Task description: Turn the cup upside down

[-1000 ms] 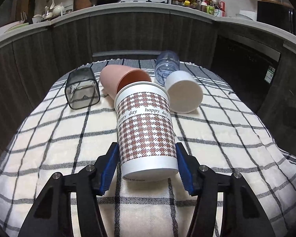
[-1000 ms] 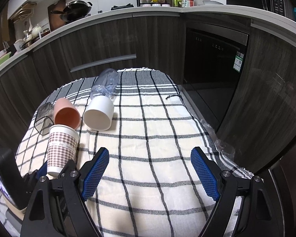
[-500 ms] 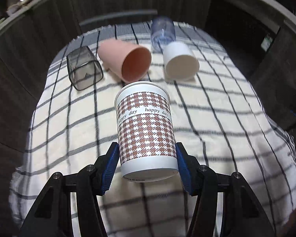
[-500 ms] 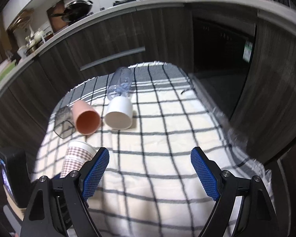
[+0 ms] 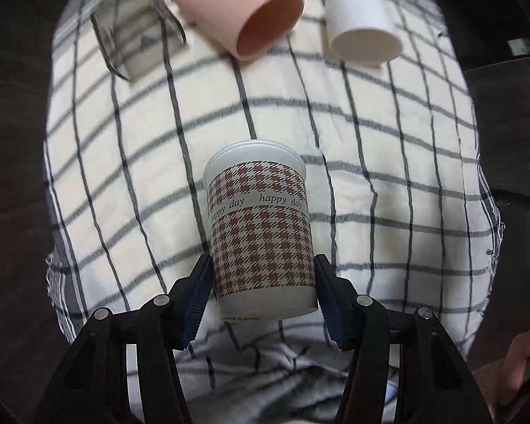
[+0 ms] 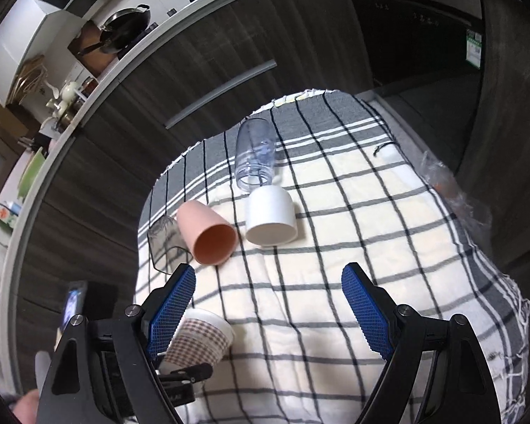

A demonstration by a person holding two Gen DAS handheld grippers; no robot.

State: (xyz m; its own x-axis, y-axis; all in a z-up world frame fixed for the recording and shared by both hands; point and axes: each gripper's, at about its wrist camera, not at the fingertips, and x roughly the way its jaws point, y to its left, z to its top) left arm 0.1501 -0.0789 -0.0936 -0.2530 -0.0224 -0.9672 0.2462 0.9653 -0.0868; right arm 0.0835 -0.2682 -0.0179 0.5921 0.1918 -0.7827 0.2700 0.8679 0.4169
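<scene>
My left gripper point(image 5: 263, 293) is shut on the houndstooth "happy day" paper cup point(image 5: 259, 233), gripping its lower white end, and holds it in the air above the checked cloth point(image 5: 388, 162). The cup is tilted with its rim pointing away and down toward the cloth. In the right wrist view the same cup point(image 6: 203, 341) shows at lower left, partly behind my right gripper's left finger. My right gripper point(image 6: 268, 312) is open and empty above the cloth point(image 6: 388, 247).
Lying on their sides at the far end of the cloth are a pink cup point(image 5: 236, 14), a white cup point(image 5: 362, 28), a dark clear square cup point(image 5: 137, 42) and a clear bluish bottle point(image 6: 255, 153). Dark cabinets point(image 6: 194, 53) surround the table.
The left gripper has lifted the paper cup higher and tipped it forward, so the view now looks down on the cloth. The right gripper has risen and tilted too, still open.
</scene>
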